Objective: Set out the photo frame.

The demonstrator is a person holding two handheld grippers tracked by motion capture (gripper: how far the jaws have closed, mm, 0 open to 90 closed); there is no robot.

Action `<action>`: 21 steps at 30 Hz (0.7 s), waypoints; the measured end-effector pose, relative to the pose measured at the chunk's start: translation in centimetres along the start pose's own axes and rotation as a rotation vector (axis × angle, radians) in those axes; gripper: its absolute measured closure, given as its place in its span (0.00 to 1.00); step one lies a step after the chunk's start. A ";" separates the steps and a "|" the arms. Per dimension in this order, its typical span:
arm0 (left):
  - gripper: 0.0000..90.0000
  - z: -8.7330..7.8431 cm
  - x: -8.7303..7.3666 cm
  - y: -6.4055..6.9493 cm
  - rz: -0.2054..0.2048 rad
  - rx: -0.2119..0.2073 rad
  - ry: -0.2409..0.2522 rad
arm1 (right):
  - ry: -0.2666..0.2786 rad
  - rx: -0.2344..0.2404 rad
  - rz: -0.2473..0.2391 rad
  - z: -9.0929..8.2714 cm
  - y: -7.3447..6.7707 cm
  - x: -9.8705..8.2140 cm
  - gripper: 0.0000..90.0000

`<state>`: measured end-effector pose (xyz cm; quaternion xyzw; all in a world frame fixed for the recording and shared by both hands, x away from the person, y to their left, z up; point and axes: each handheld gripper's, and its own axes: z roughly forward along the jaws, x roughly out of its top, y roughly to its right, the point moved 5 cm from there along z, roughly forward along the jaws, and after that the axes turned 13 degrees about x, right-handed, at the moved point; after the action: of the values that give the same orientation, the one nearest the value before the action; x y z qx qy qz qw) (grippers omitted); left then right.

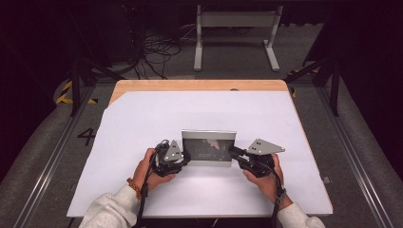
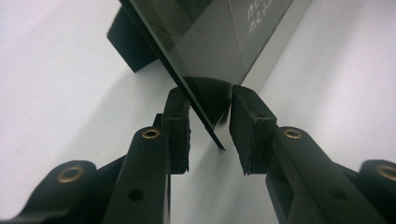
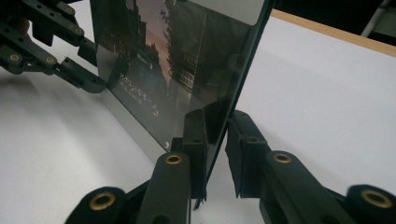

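Nearest the person, both hands hold tongs level at the front of the white-covered counter (image 1: 142,123). Left tongs (image 1: 186,156) sit at the left end of the picture frame (image 1: 208,148); right tongs (image 1: 233,151) sit at its right end.

In each gripper view the jaws stand narrow and straddle the frame's edge. One left pad looks to touch the glass; the other stands just off. A firm grip cannot be confirmed on either side.

The frame stands upright near the counter's middle, long axis running left to right between the tongs, both hands equally near. Silver border, dark glossy photograph, black back stand.
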<state>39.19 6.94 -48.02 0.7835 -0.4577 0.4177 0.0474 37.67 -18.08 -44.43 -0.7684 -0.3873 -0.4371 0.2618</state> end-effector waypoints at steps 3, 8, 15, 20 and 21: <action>0.76 0.0 0.0 0.0 0.006 -0.001 0.001 | 0.000 0.000 0.000 0.0 0.0 0.0 0.87; 0.76 0.1 0.0 -0.1 0.017 0.005 -0.001 | 0.002 -0.002 0.001 0.0 0.0 -0.1 0.87; 0.77 0.1 -0.1 -0.3 0.015 -0.005 -0.001 | -0.001 -0.002 -0.003 0.0 0.0 -0.1 0.87; 0.78 0.2 -0.2 -0.3 0.014 -0.005 0.005 | -0.003 -0.002 -0.009 0.0 0.0 -0.1 0.87; 0.78 0.1 -0.2 -0.3 0.009 -0.006 0.003 | -0.005 -0.003 -0.011 -0.1 0.0 -0.1 0.87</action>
<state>39.45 7.21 -48.14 0.7807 -0.4622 0.4178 0.0484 37.61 -18.16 -44.50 -0.7679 -0.3914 -0.4372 0.2571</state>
